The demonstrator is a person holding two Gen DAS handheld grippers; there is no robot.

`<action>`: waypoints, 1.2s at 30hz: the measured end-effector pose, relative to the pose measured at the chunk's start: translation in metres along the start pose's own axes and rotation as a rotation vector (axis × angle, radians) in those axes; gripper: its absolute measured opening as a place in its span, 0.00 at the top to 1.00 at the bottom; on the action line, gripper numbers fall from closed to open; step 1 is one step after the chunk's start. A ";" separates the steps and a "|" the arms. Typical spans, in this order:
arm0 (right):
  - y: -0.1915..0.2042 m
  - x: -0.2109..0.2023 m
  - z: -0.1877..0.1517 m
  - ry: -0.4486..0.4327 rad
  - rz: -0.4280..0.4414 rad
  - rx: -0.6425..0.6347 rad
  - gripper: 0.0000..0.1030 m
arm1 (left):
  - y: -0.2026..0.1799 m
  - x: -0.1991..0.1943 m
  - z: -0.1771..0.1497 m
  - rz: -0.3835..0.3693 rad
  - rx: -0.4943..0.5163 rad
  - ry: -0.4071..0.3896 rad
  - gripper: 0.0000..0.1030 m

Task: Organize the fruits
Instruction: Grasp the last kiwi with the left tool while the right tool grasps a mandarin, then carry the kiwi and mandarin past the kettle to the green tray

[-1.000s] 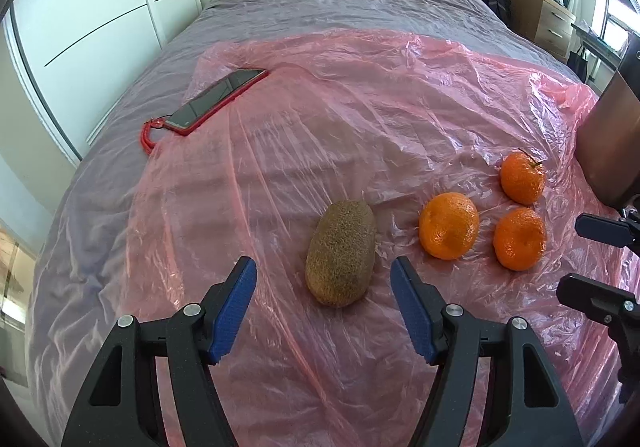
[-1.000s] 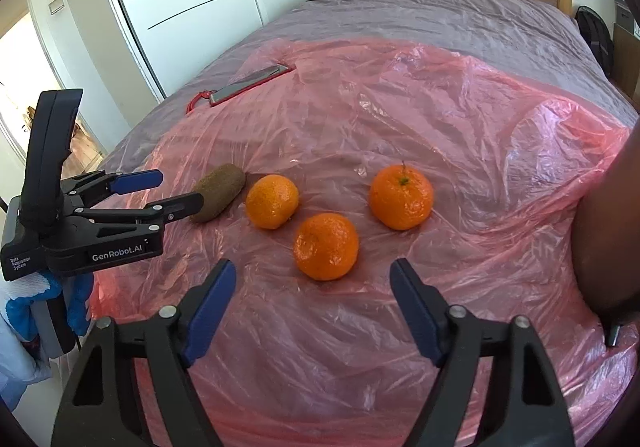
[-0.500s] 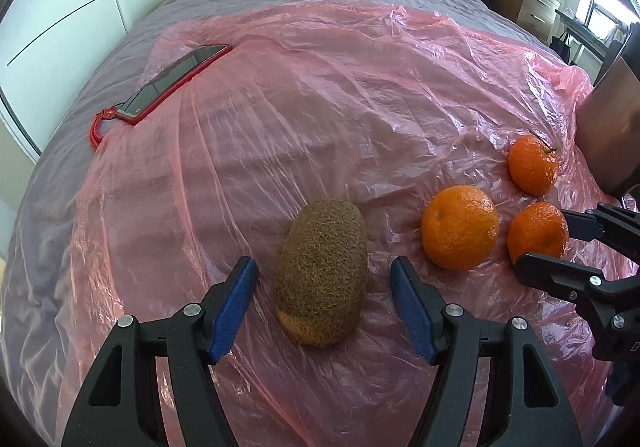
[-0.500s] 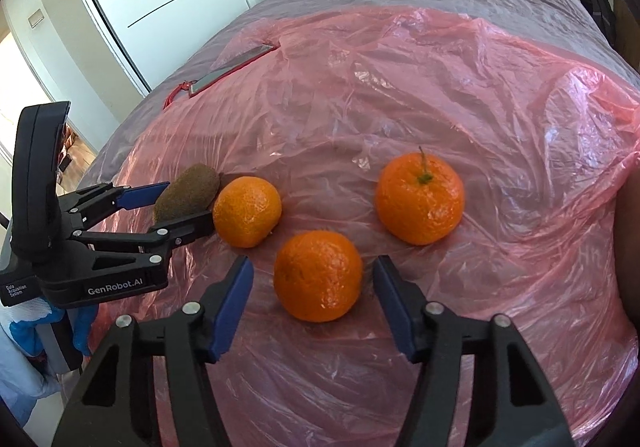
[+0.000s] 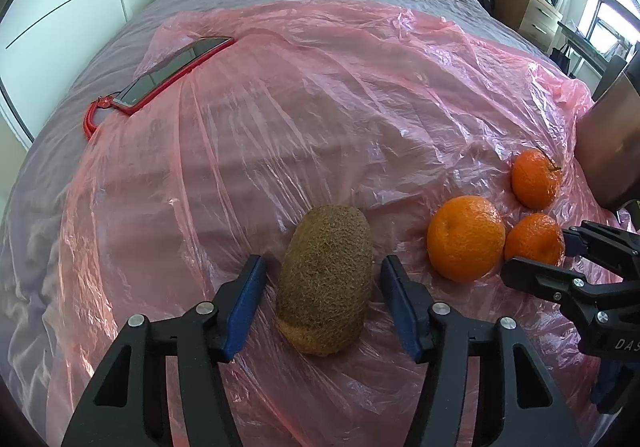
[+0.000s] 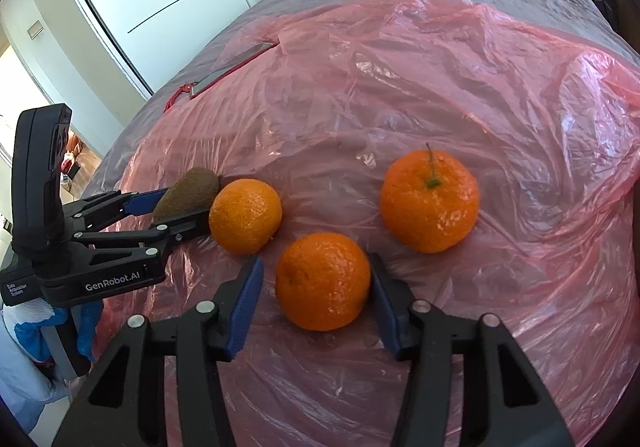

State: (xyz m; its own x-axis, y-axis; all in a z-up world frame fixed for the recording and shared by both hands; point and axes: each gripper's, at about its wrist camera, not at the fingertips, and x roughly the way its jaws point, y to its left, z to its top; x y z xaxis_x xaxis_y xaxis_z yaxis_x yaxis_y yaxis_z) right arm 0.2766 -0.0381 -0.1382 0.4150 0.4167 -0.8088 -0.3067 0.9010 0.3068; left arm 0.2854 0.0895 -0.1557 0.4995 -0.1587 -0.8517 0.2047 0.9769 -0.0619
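Fuzzy kiwi [image 5: 326, 279] beside three tangerines [image 6: 322, 281]

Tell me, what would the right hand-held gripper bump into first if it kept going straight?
Probably the orange already between the closing fingers of the right hand-held gripper. Past it lies only pink plastic, though depth is hard to judge.

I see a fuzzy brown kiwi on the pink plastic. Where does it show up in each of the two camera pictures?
Left wrist view: the fuzzy brown kiwi lies low in the middle, between that camera's own blue fingers.
Right wrist view: the kiwi sits at the left, partly hidden, between the other tool's fingers.
Shared landmark: the round orange mandarin right beside the kiwi.
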 end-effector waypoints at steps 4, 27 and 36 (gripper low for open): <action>-0.004 0.002 -0.001 0.007 0.001 0.008 0.67 | 0.002 -0.002 -0.001 -0.012 -0.007 0.002 0.63; 0.009 -0.044 -0.013 -0.013 -0.009 -0.014 0.69 | 0.004 -0.065 -0.023 -0.012 -0.110 -0.065 0.65; 0.020 -0.090 -0.039 -0.034 -0.036 -0.030 0.69 | -0.012 -0.106 -0.047 -0.061 -0.141 -0.077 0.65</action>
State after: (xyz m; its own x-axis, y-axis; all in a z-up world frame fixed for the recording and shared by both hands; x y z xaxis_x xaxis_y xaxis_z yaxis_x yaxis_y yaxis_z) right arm 0.1999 -0.0626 -0.0784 0.4552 0.3888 -0.8010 -0.3162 0.9116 0.2628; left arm 0.1905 0.1015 -0.0895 0.5539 -0.2240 -0.8019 0.1194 0.9746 -0.1897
